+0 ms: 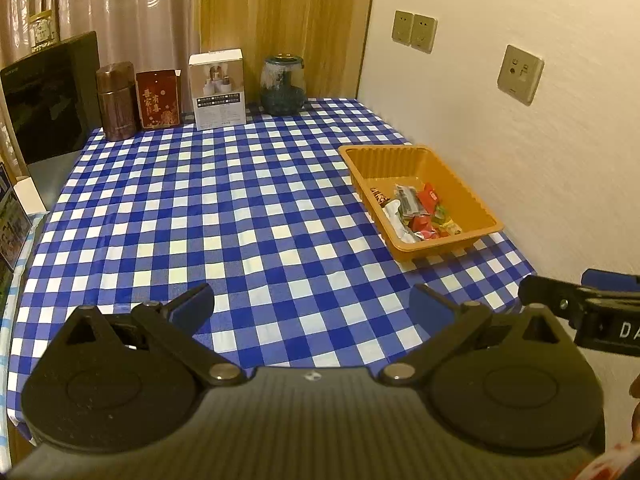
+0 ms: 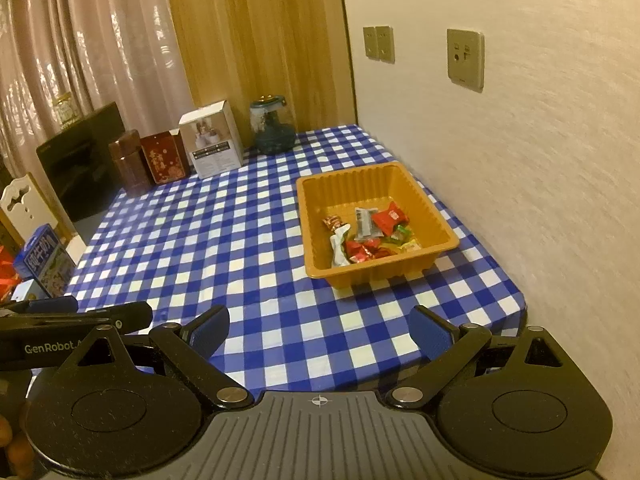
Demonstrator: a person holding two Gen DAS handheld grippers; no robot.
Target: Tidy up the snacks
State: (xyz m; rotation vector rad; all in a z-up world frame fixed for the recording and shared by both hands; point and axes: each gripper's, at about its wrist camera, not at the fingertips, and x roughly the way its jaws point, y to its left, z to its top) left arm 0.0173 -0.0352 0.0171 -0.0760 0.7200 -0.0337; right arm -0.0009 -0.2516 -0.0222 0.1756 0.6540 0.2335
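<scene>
An orange plastic tray [image 1: 472,200] sits on the blue-checked table by the right wall; it also shows in the right wrist view [image 2: 320,208]. Several wrapped snacks [image 1: 420,212] lie in a pile inside it, red, white and yellow wrappers [image 2: 372,232]. My left gripper [image 1: 312,304] is open and empty, held over the near table edge, left of the tray. My right gripper [image 2: 320,332] is open and empty, near the front edge, short of the tray. Each gripper's side shows in the other's view.
At the table's far edge stand a brown canister [image 1: 116,100], a red box [image 1: 158,98], a white box [image 1: 218,88] and a dark glass jar [image 1: 283,86]. A black monitor [image 1: 52,96] stands left. The white wall [image 1: 520,120] runs along the right.
</scene>
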